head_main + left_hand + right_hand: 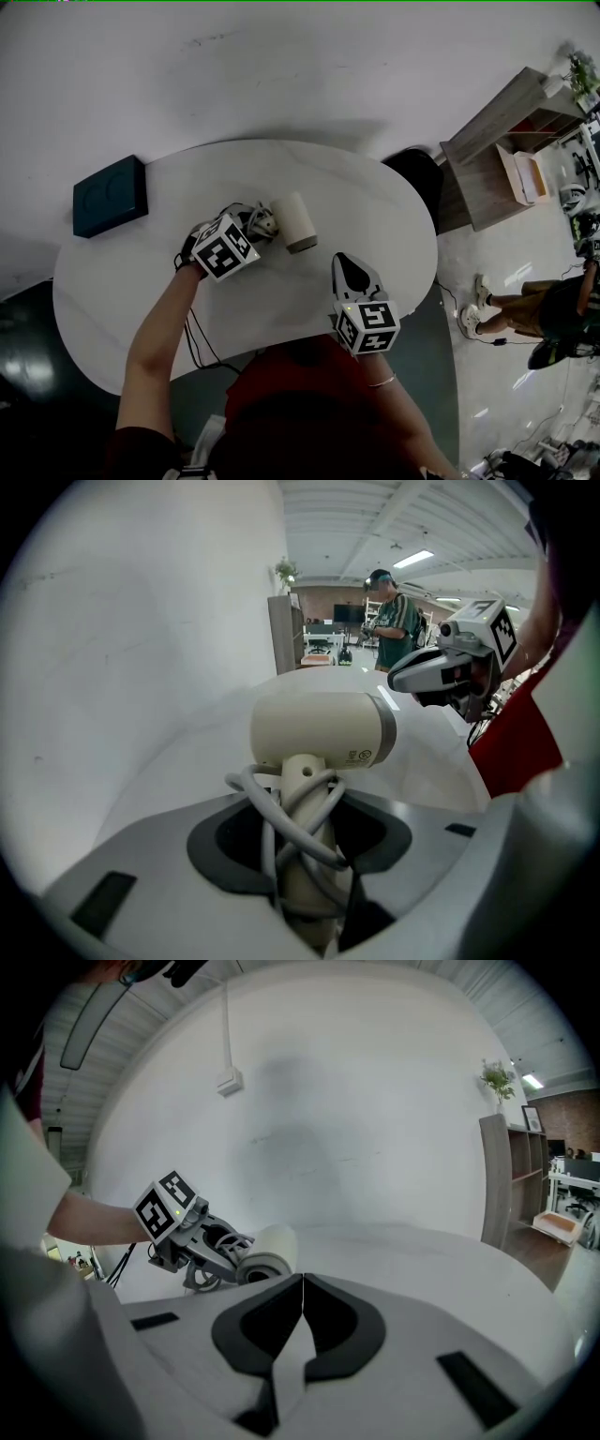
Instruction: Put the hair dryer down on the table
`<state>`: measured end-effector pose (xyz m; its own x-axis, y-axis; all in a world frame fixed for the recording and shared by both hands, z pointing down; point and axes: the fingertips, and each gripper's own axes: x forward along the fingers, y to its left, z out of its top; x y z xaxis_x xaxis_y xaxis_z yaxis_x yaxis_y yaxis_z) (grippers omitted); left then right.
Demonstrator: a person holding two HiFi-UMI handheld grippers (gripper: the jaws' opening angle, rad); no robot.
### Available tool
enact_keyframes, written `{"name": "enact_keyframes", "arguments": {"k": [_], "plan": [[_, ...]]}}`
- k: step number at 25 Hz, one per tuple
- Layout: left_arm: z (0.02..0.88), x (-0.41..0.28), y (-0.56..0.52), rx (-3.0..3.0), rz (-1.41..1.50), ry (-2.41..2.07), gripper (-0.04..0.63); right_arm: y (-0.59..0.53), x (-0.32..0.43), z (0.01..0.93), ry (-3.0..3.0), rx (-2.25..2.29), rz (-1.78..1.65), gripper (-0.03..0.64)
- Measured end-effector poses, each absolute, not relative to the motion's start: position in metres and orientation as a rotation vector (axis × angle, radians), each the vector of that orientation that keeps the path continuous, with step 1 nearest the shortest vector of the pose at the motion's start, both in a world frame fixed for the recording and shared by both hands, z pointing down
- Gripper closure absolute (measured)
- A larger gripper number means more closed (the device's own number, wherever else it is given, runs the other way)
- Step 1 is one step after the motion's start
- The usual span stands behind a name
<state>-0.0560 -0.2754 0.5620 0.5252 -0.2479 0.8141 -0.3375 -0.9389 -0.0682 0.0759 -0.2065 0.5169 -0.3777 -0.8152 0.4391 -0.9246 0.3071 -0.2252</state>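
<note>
Closed right hand-held gripper (350,261) is near hair dryer (292,221), dark box (111,195) well apart.

Handle end of hair dryer (323,728) hidden

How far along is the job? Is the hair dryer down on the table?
Done: the hair dryer is over the table. In hand: the left claw grips its cord-wrapped handle; I cannot tell if it touches the tabletop. Left: rest it down, let go. Right claw: shut, empty.
</note>
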Motion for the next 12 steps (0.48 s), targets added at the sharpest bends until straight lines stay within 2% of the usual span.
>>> {"name": "enact_keyframes", "arguments": {"k": [12], "plan": [[0.5702, -0.0543, -0.2781, 2.646, 1.454, -0.437, 0.389, -0.2132, 0.0711, 0.5206, -2.333, 1.563, 0.67, 0.601]]}}
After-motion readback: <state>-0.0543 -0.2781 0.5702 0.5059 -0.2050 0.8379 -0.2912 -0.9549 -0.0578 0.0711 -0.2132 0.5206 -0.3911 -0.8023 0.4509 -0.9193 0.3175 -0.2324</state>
